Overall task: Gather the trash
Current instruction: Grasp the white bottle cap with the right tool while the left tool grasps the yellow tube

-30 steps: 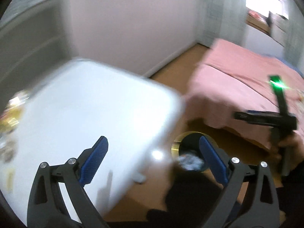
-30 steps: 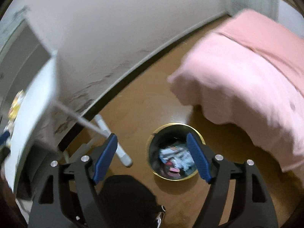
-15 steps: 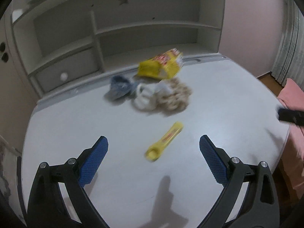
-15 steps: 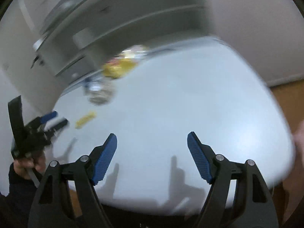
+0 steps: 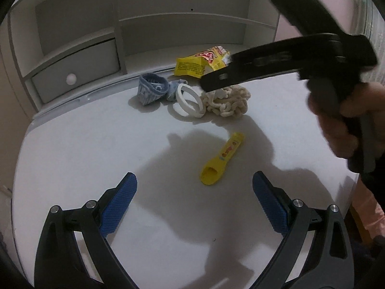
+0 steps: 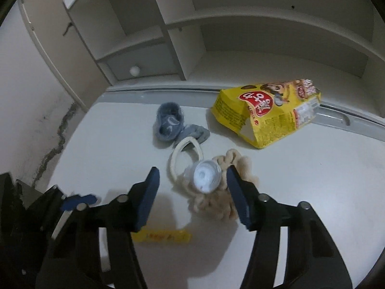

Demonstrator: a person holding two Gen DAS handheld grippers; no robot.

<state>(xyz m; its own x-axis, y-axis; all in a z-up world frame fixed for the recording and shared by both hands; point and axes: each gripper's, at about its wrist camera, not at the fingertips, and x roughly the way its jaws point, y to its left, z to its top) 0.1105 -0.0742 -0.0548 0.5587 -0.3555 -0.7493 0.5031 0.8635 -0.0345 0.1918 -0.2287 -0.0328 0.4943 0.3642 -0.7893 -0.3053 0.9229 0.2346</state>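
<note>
While its fingers stand spread above the worktop (image 6: 312, 168), the right tool (image 6: 192, 187) frames a white crumpled wad (image 6: 207, 177) on a beige scrunchie (image 6: 240, 166); beyond lies a yellow snack bag (image 6: 267, 113). Likewise spread, the left tool (image 5: 195, 202) has a yellow wrapper (image 5: 222, 160) just ahead.

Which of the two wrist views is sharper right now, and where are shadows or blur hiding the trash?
Left wrist: sharp; dark shadows on the white desk lie beside the yellow plastic tube wrapper, which stays readable. Right wrist: yellow snack bag and crumpled white tissue ball clear; that tube wrapper is blurred, partly behind the right gripper.
</note>
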